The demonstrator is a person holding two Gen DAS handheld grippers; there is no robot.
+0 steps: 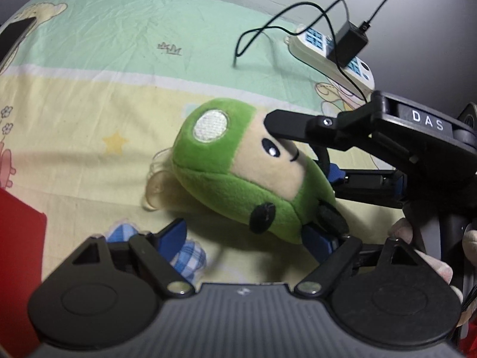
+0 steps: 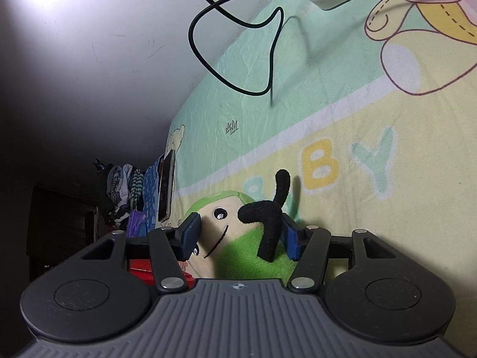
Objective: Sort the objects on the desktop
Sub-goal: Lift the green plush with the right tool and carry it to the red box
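The right gripper (image 2: 240,235) jaws hold the plush (image 1: 238,173); the left gripper (image 1: 247,235) jaws gape wide below the plush.

My right gripper (image 2: 240,234) has its jaws closed from both sides; my left gripper (image 1: 247,232) sits wide, jaws spread apart.

A pastel green-and-yellow cartoon-print cotton sheet (image 1: 89,95) carries a white plastic power strip (image 1: 334,56) with a black boxy charger (image 1: 348,43) plugged in, its thin black cable (image 2: 238,24) looping over the sheet beside a pale grey wall (image 2: 104,44).
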